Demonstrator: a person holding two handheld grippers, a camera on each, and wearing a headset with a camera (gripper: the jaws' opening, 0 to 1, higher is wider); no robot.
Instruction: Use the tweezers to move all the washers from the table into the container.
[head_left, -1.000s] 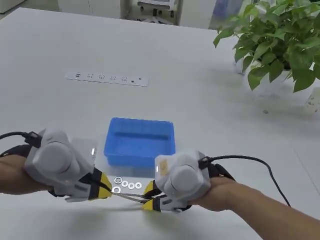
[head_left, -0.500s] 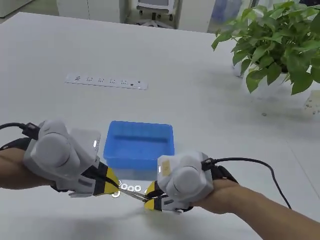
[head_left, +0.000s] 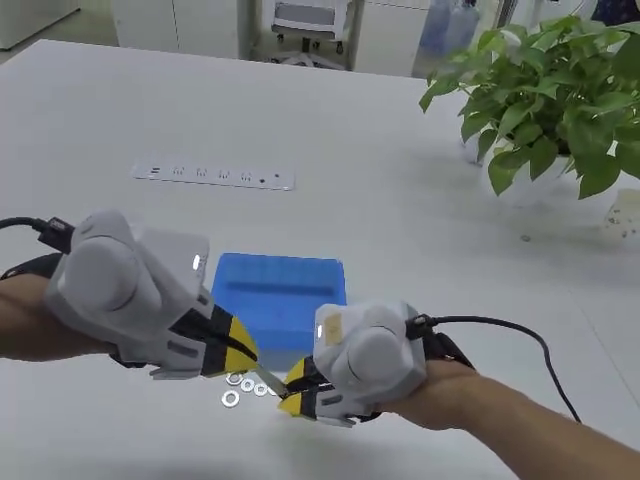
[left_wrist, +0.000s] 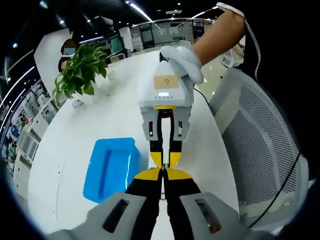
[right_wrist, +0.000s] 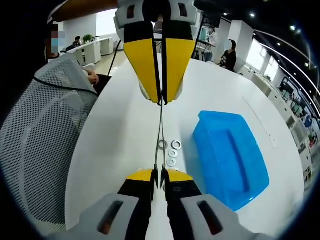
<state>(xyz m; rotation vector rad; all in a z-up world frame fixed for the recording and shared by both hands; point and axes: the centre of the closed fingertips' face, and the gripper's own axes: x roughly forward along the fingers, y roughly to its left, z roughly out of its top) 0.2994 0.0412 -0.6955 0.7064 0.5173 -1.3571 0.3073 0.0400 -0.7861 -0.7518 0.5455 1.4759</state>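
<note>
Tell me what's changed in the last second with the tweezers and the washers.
The left tool has lifted and slid in toward the right tool, so less of the tweezers shows between them. Both stay shut on the tweezers. The washers lie where they were beside the blue container, none picked up.

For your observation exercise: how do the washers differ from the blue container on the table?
The washers are small silver rings lying flat; the container is a large blue rectangular tub. The washers are several, the container single. Both rest on the white table.
</note>
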